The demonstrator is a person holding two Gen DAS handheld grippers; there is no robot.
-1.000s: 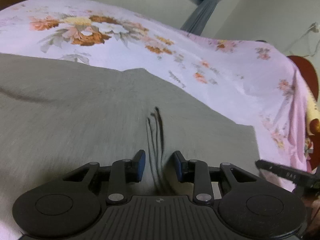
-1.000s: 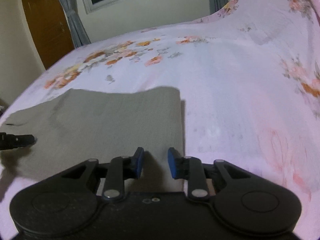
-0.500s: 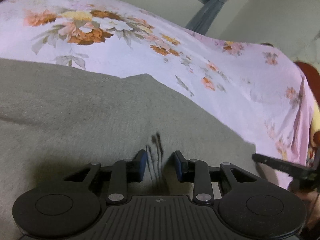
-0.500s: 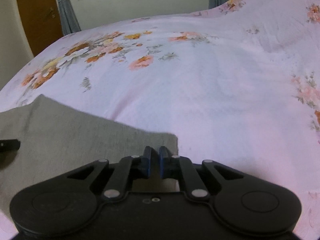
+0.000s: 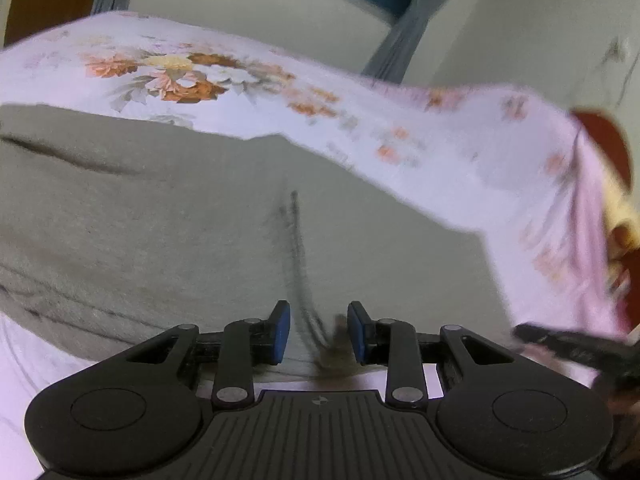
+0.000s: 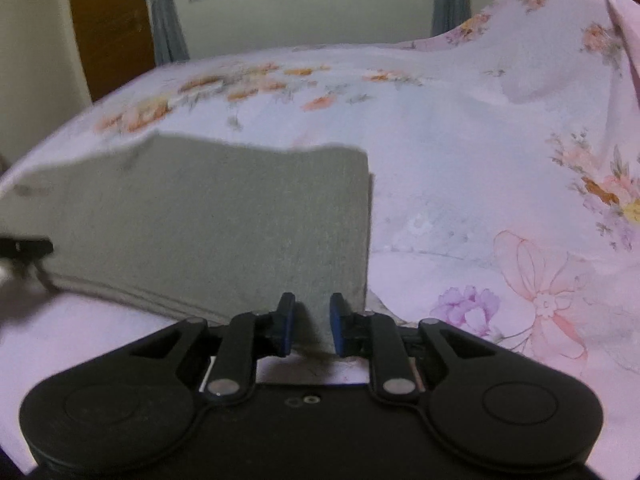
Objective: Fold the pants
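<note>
Now we keep both tools at the near hem of the grey pants, which lie flat on the flowered bed, ready to lift it. The left tool stands a little open, cloth between, not pinched. The right tool has just been opening after nearly closing; cloth sits between.

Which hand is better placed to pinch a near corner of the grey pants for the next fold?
Probably the right: the right gripper straddles the near right corner of the pants, its jaws just opened, with cloth between them. The left gripper sits mid-edge at the drawstring, away from any corner.
</note>
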